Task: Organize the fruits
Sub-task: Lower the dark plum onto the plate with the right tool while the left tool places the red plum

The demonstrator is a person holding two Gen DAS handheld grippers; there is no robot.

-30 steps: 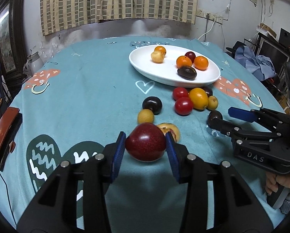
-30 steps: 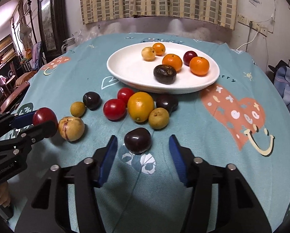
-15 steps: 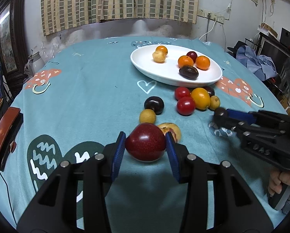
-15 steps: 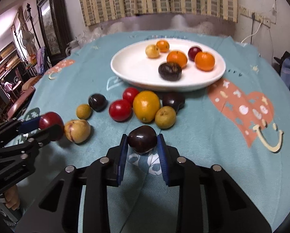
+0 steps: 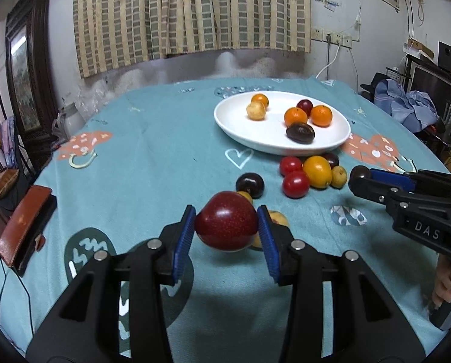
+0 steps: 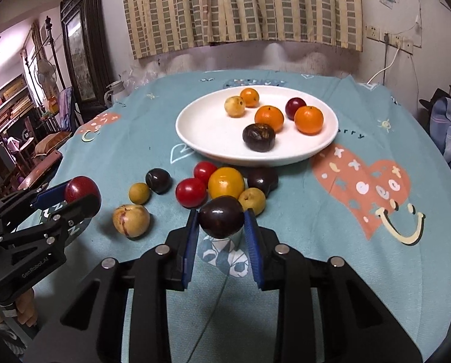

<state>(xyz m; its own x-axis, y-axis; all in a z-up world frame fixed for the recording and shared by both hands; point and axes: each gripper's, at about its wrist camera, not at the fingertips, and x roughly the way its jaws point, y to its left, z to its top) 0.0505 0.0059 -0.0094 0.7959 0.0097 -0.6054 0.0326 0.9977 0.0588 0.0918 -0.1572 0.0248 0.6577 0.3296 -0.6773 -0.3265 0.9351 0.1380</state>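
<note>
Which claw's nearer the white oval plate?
Right. The right claw, holding a dark plum, sits closer to the white oval plate; the left claw is farther back.

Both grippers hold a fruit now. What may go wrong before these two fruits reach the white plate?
1. The red plum is round and smooth, pinched only at its sides by the left gripper; it may slip out.
2. The dark plum in the right gripper must pass over the loose fruits before the white plate; a low path may scatter them.
3. Six fruits already crowd the plate's far half; a drop there may knock them.
</note>
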